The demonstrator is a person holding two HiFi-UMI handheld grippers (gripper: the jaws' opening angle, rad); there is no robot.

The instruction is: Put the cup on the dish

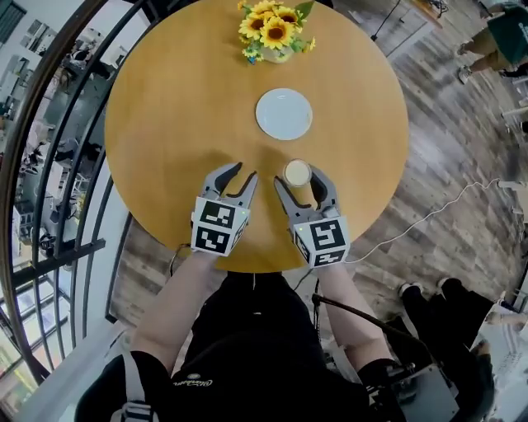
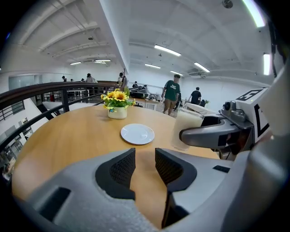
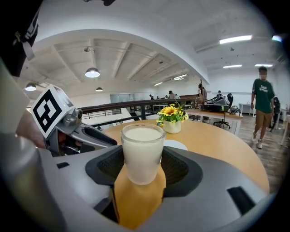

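Print on the black shirt (image 1: 194, 381) is too small to be read. A clear cup (image 3: 142, 152), filled nearly to the rim with milky white liquid, is clasped by the right hand-held gripper (image 1: 299, 180) and stands on the round wooden table (image 1: 181, 107), short of the white dish (image 1: 284, 114) and apart from it. Sunflowers (image 1: 271, 25) are held in a pale vase (image 1: 278, 54) at the far edge. The left hand-held gripper (image 1: 245, 171) is released, table showing between its slightly parted jaws
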